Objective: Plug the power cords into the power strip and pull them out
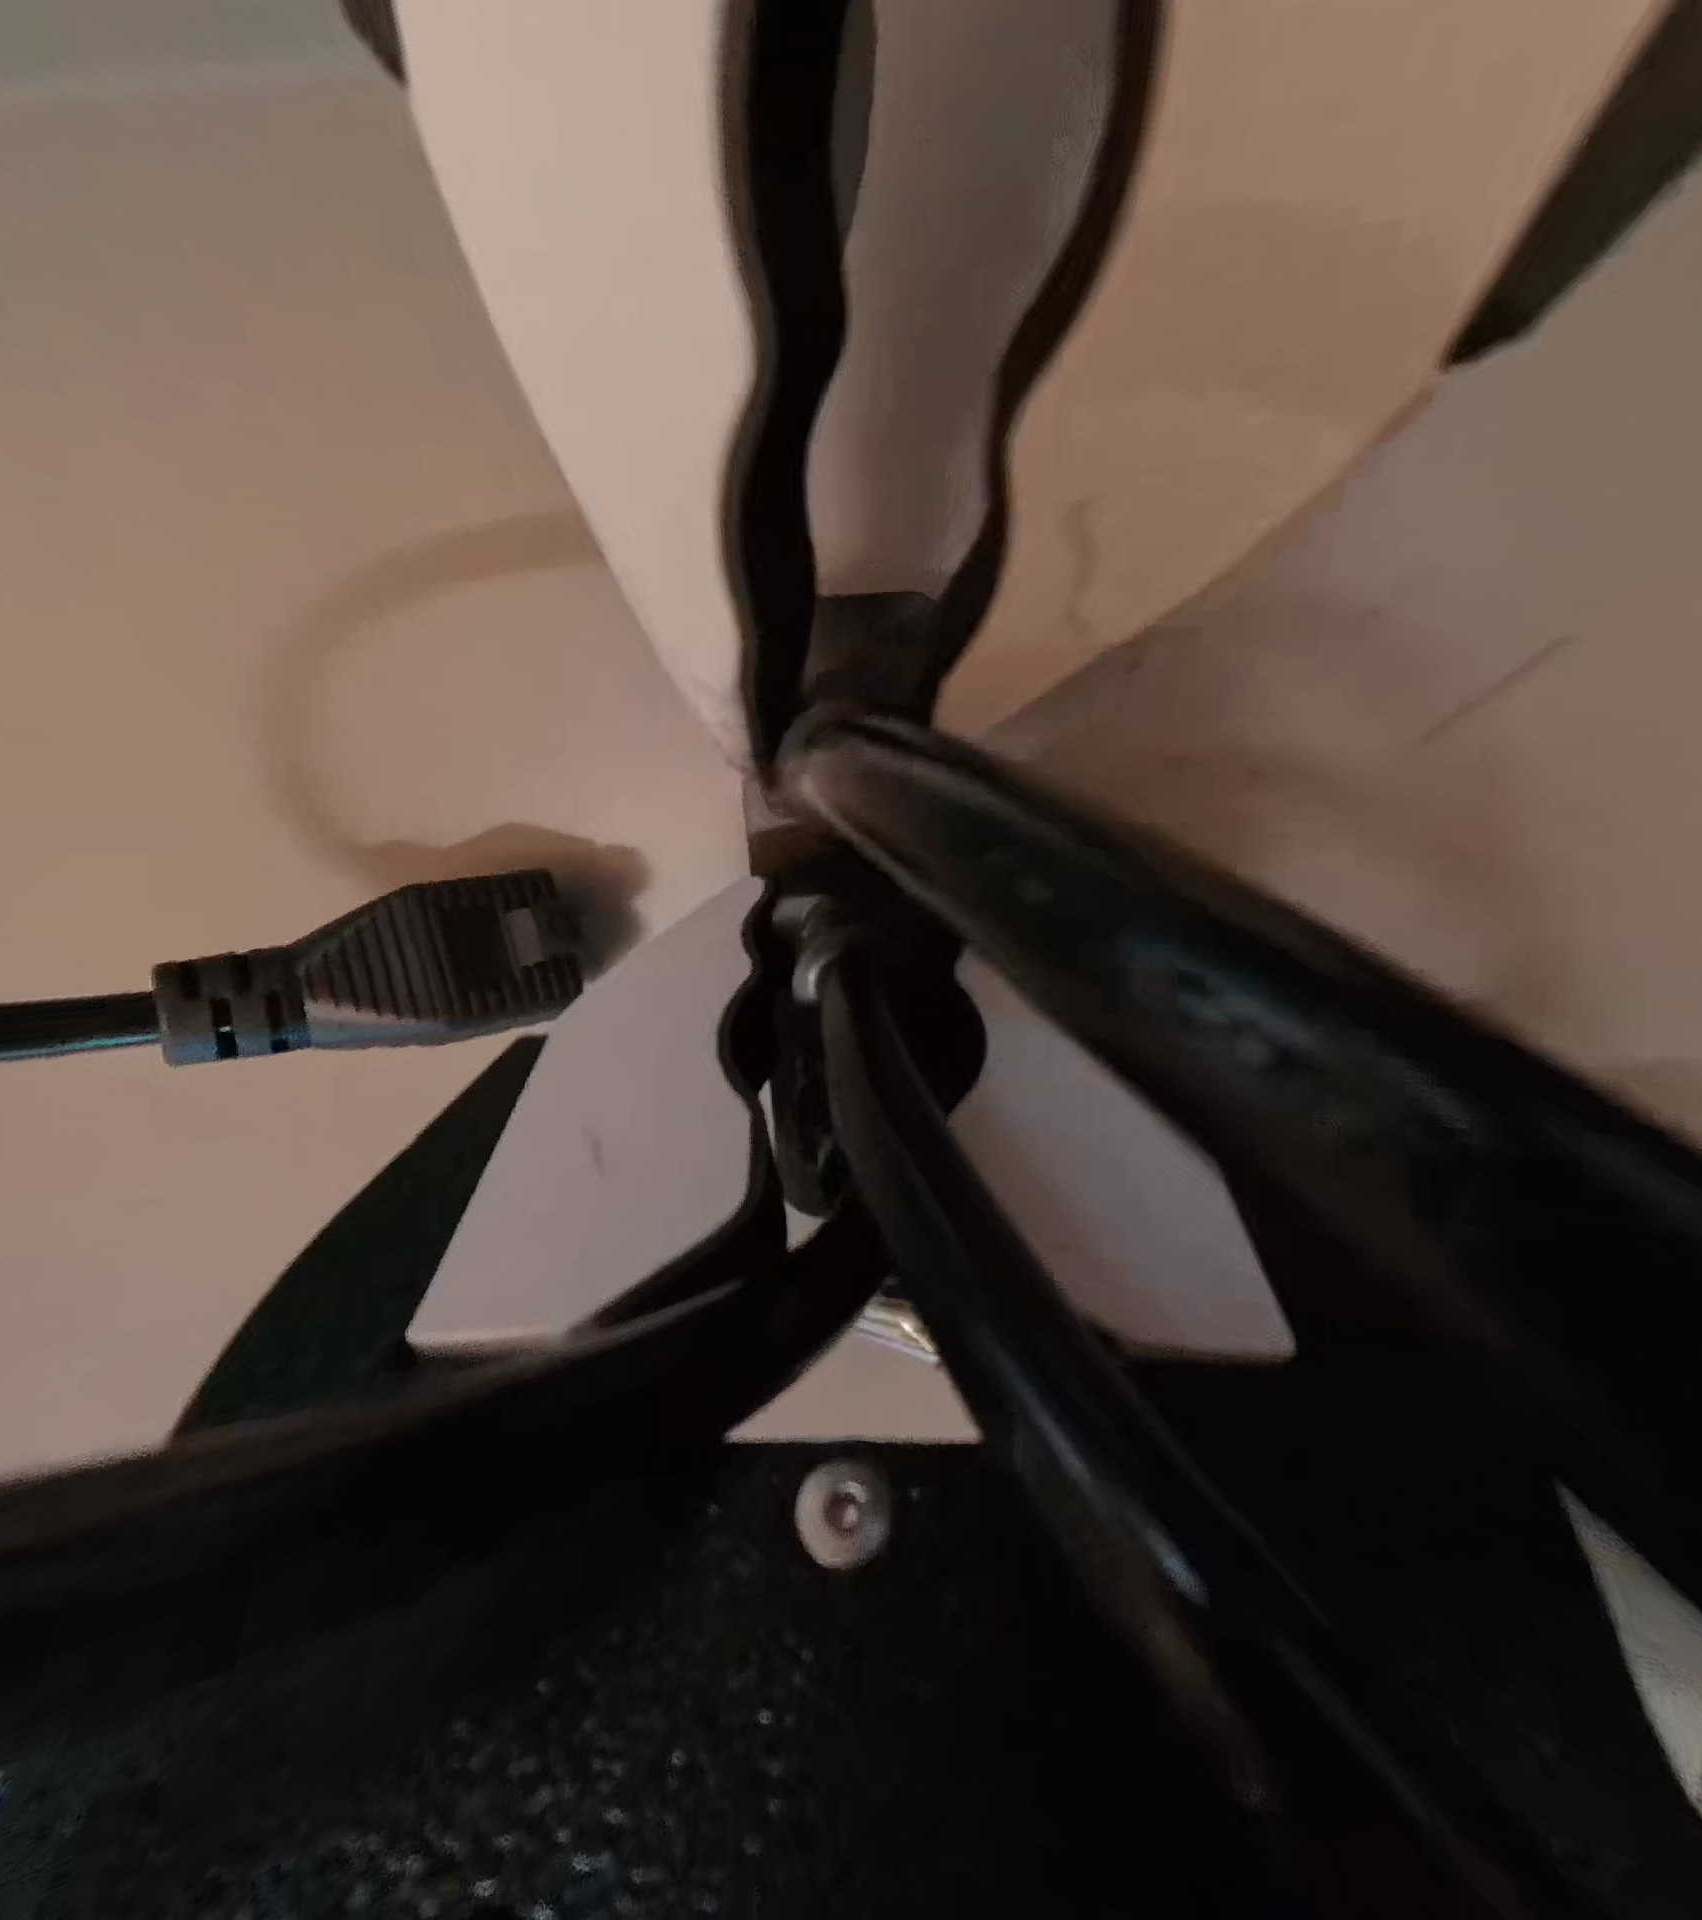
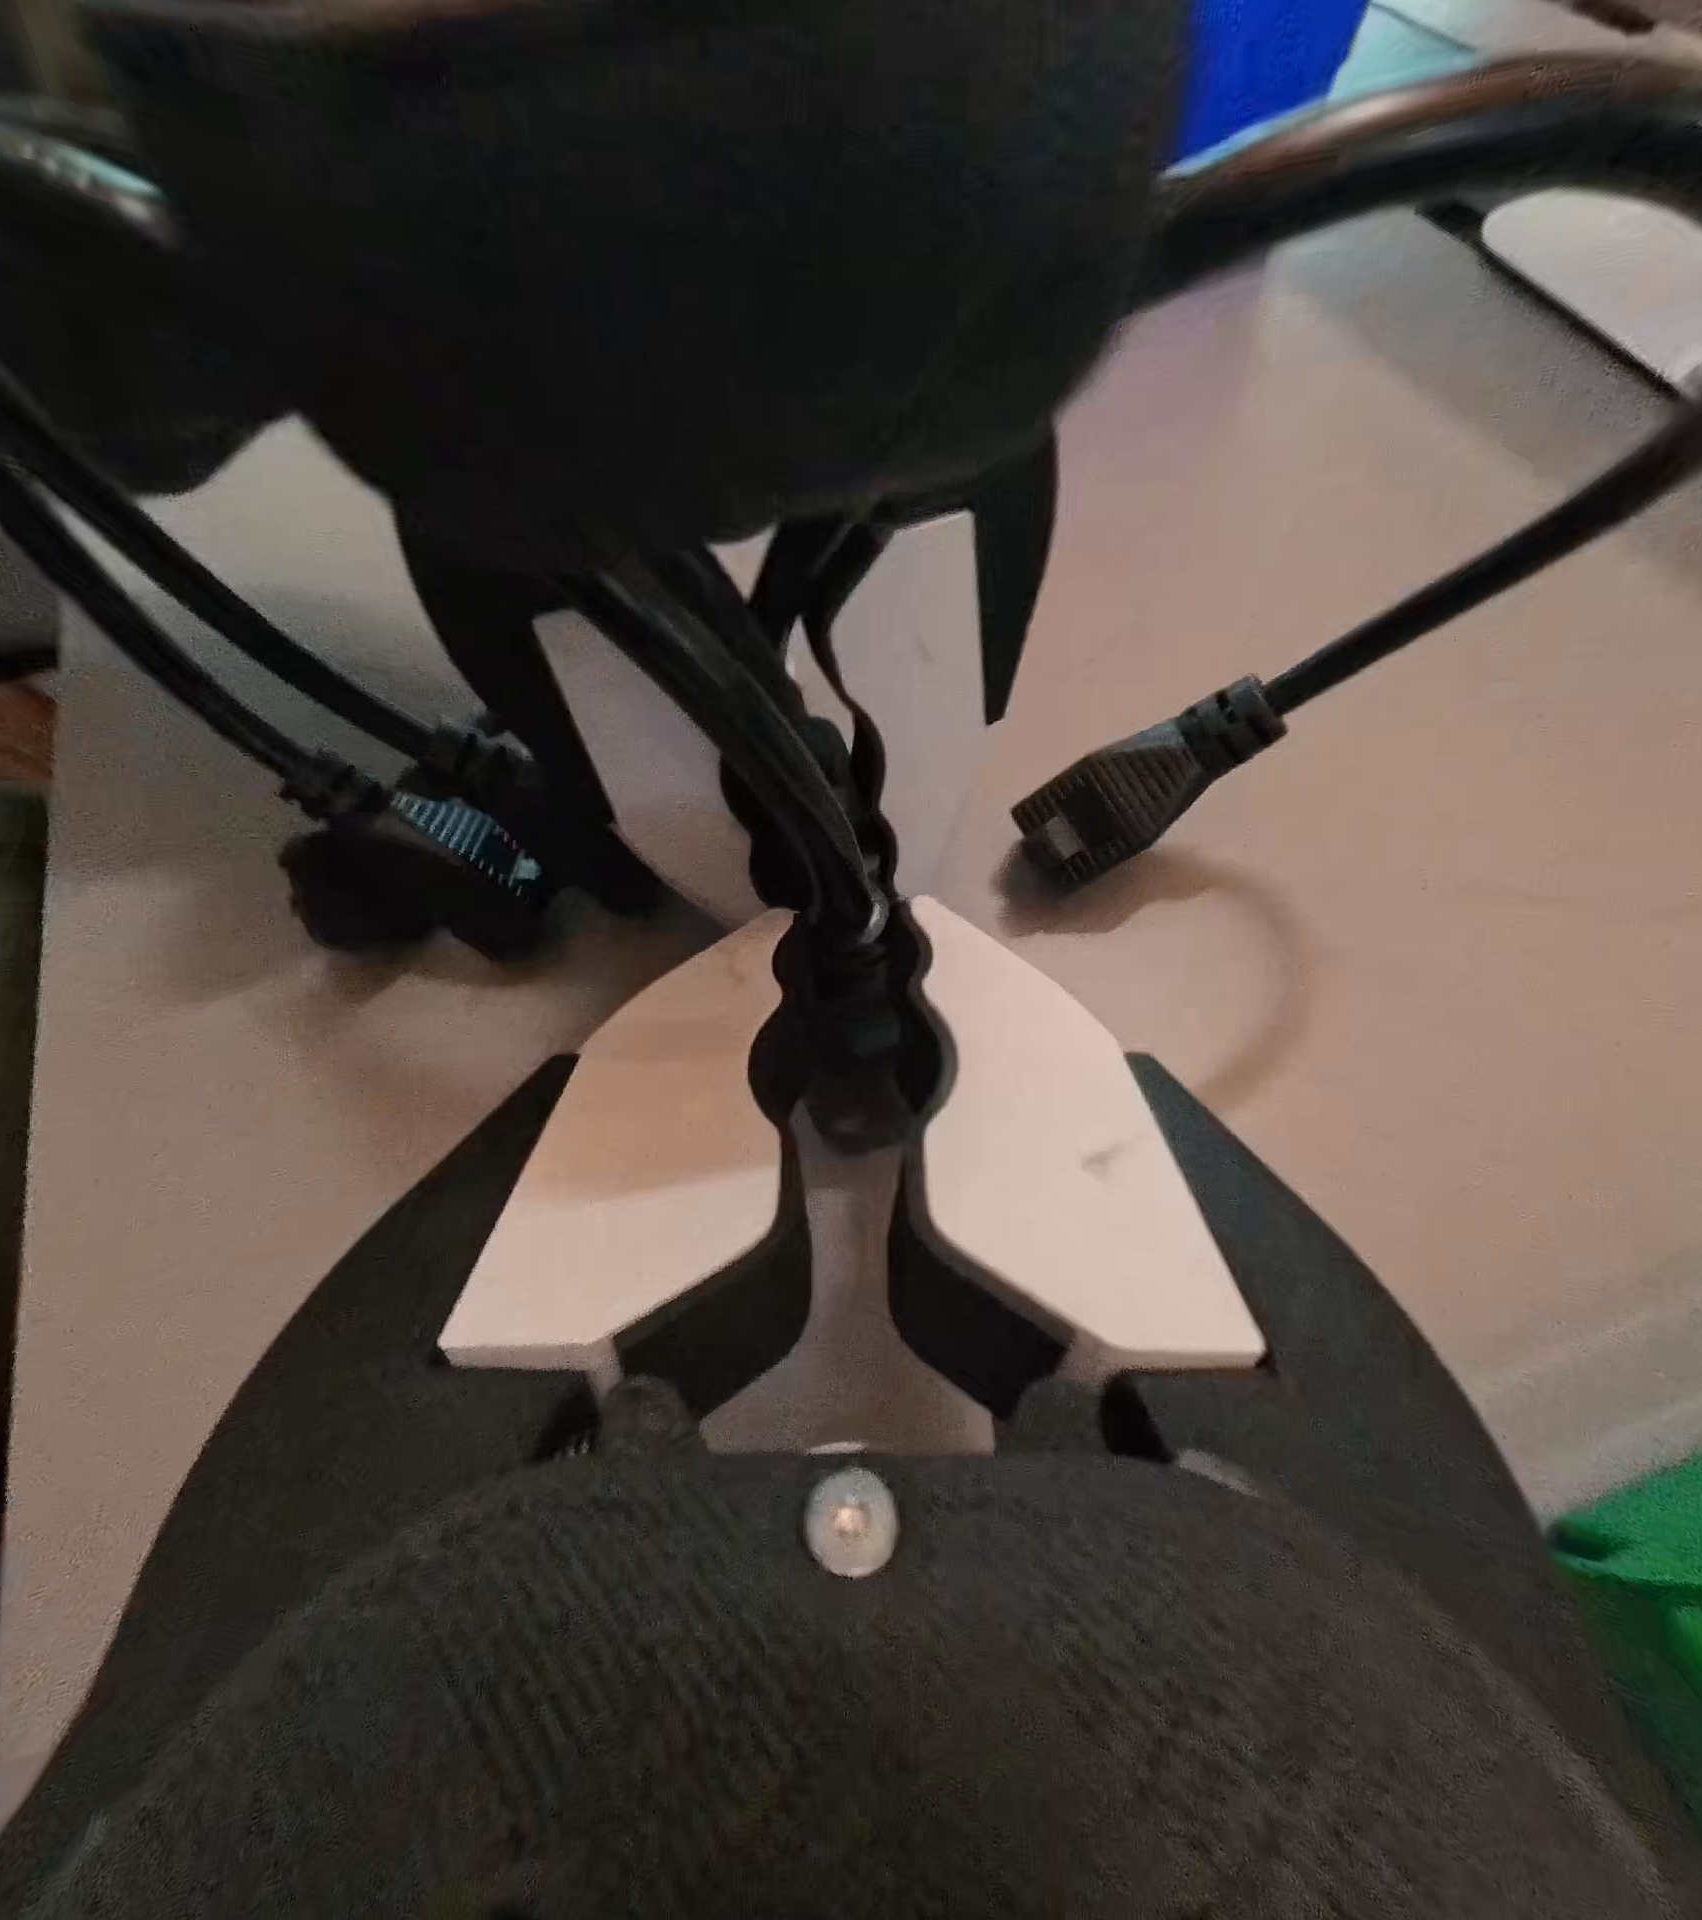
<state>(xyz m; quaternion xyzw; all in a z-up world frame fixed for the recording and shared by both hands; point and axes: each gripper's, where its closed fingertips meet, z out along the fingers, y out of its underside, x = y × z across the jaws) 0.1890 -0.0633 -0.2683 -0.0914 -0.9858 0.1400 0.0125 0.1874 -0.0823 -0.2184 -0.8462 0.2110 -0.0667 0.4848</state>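
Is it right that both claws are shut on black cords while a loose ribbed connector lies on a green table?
Not quite: the table is beige, not green, as the right wrist view shows. The rest holds: the right claw and left claw pinch black cords, and the ribbed connector lies loose.

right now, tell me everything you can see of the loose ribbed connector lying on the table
The loose connector is black moulded plastic, a flat ribbed wedge with a paler notch near its blunt end and a ringed strain relief behind. It lies flat on the beige table, casting a shadow, gripped by nothing. Its black cord rises and arcs away. The left wrist view shows it too.
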